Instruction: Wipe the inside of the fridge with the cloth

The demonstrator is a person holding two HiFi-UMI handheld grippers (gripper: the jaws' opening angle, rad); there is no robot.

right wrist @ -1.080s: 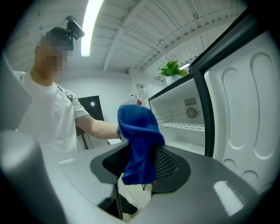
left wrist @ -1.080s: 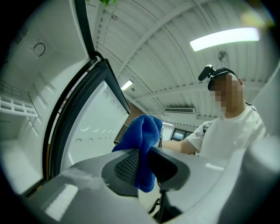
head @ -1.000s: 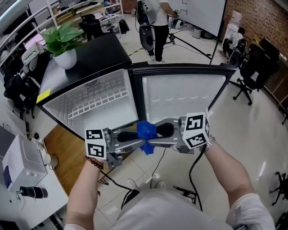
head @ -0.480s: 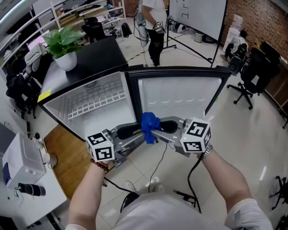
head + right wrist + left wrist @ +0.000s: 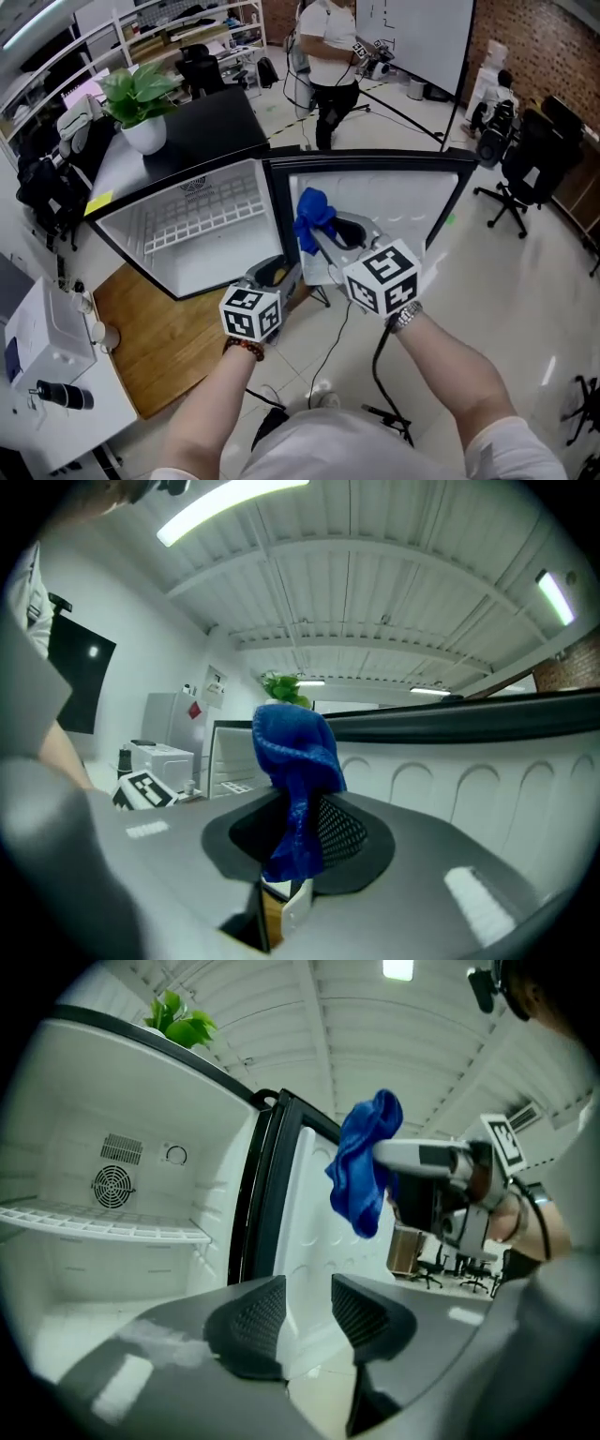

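Note:
The small fridge [image 5: 187,272] stands open, white inside, with a wire shelf [image 5: 202,211] and its door [image 5: 394,202] swung right. My right gripper [image 5: 322,236] is shut on the blue cloth [image 5: 312,216], raised in front of the door; its jaws have just been closing on it. The cloth [image 5: 295,761] hangs bunched between the right gripper's [image 5: 295,832] pads. My left gripper [image 5: 279,270] sits lower, by the fridge's front edge. It [image 5: 307,1307] is open and empty after its jaws have just been opening, facing the interior [image 5: 112,1269] and the cloth [image 5: 364,1171].
A potted plant [image 5: 141,98] stands on the fridge's black top [image 5: 202,127]. A person [image 5: 328,56] stands behind the fridge. An office chair [image 5: 525,150] is at the right, a white table [image 5: 47,356] at the left, and a cable [image 5: 328,347] on the floor.
The left gripper let go of the cloth, dropped and turned toward the fridge. The right gripper closed on the cloth and carried it up toward the door.

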